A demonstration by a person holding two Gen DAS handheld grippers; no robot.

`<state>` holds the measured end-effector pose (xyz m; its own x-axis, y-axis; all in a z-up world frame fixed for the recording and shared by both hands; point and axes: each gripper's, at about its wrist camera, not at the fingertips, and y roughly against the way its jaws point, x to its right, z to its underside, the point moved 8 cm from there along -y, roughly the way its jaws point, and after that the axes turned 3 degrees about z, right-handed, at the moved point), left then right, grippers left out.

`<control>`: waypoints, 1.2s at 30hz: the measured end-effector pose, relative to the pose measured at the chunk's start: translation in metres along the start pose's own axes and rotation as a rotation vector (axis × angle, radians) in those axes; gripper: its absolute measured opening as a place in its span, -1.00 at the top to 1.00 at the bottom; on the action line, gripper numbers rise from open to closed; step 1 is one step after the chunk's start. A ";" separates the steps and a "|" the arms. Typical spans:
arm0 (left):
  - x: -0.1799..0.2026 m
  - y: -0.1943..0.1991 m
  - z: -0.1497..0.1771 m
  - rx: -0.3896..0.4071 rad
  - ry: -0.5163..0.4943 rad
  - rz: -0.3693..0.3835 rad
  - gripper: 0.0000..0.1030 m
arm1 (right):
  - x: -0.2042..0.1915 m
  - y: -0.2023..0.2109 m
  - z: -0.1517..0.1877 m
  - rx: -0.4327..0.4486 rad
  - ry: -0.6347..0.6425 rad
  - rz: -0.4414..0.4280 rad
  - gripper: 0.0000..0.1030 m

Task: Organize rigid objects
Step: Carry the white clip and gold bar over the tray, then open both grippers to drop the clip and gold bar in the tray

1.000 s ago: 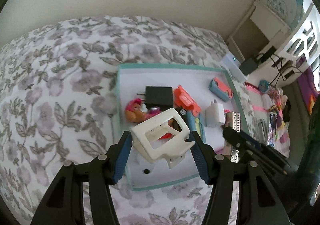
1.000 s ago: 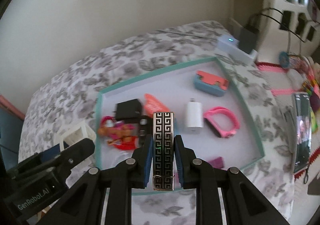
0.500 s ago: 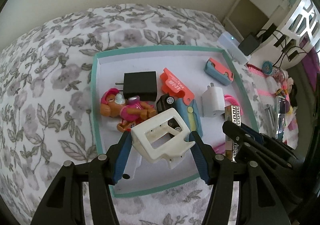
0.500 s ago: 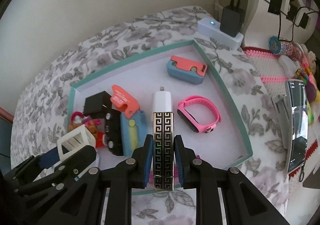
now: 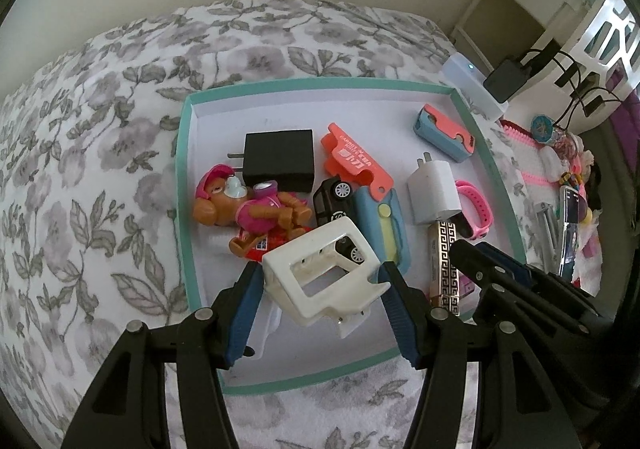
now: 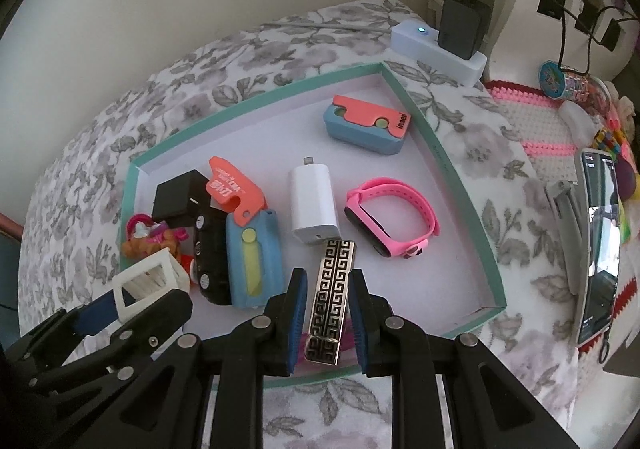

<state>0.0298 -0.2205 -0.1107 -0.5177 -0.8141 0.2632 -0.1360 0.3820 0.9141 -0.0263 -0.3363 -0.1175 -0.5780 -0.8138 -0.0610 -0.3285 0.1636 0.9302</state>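
Charger in tray, between watch and toy car.

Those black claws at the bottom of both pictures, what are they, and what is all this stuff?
They are two hand-held grabbers, one in each of a person's hands, each with a camera looking along its jaws. One picture comes from the left gripper, which grips a white plastic frame. The other comes from the right gripper, closed on a patterned gold-and-black bar. Both hang over a teal-edged tray on a flowered cloth. In the tray lie a toy figure, a black charger, a white charger, a pink wristband and a toy car.
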 end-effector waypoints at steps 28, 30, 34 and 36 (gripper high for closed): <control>-0.076 0.039 -0.014 0.116 0.137 -0.167 -0.43 | -0.021 0.016 -0.004 0.053 0.050 -0.001 0.50; -0.091 0.037 -0.011 0.113 0.162 -0.188 -0.68 | -0.027 0.016 -0.003 0.058 0.066 -0.002 0.24; -0.110 0.037 -0.007 0.118 0.196 -0.206 -0.74 | -0.038 0.017 -0.001 0.069 0.102 0.007 -0.04; -0.117 0.037 -0.004 0.126 0.205 -0.217 -0.82 | -0.042 0.017 0.000 0.073 0.114 0.006 -0.22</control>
<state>0.0891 -0.1128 -0.1062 -0.2857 -0.9488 0.1345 -0.3351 0.2304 0.9136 -0.0078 -0.2988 -0.0993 -0.4925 -0.8702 -0.0096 -0.3808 0.2055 0.9015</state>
